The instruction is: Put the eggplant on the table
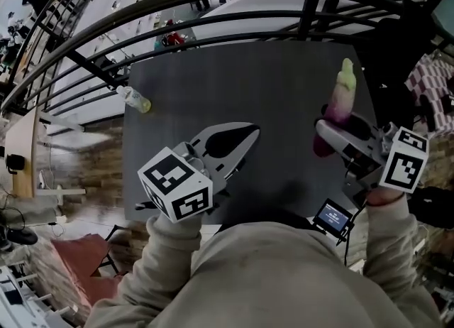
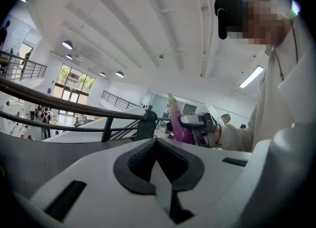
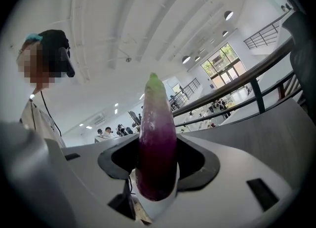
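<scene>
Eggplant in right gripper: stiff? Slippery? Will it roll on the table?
Likely stiff: the eggplant stands upright from the right gripper without sagging. Glossy skin suggests it could slip. Round and tapered, it would probably roll in an arc on the flat table.

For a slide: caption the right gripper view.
Right gripper shut on a purple eggplant, held upright, green end up.

One eggplant (image 1: 342,101), one bottle (image 1: 135,99), one table (image 1: 269,85), one railing (image 1: 213,6).
</scene>
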Action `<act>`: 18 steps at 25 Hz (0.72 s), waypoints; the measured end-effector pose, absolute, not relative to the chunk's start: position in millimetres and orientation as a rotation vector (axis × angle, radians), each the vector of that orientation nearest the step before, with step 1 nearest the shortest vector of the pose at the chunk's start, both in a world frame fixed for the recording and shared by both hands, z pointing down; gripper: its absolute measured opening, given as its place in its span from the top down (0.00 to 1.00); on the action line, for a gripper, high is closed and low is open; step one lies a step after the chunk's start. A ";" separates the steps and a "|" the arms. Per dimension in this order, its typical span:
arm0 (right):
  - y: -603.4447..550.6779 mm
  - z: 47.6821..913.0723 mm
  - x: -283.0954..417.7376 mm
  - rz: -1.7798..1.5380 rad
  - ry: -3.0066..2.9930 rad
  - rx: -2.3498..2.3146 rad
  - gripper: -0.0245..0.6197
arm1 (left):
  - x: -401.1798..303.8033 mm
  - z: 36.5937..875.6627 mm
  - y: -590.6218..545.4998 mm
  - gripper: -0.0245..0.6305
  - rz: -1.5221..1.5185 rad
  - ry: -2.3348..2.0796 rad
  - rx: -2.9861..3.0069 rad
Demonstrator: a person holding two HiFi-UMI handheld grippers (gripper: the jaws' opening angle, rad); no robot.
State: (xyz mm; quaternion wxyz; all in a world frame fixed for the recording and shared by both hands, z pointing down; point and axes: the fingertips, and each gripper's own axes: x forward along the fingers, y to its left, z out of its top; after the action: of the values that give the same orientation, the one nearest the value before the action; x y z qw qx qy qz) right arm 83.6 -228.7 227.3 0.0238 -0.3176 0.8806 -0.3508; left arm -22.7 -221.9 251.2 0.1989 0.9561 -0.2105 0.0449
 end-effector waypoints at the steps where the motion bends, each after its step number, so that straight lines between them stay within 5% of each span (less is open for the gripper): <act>1: -228.0 231.1 81.7 -1.092 2.735 -0.987 0.61 | -23.5 254.6 -221.6 0.96 0.130 -0.590 2.670; 18: -242.7 295.0 69.1 -1.295 2.756 -0.972 0.61 | -29.1 327.6 -231.1 0.96 0.103 -0.640 2.536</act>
State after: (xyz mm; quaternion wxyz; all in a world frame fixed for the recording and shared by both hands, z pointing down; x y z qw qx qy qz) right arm 69.1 -242.7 295.0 -0.0276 -0.3039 0.8619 -0.4050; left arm -29.1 -231.1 327.6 0.2590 0.9358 -0.2361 0.0380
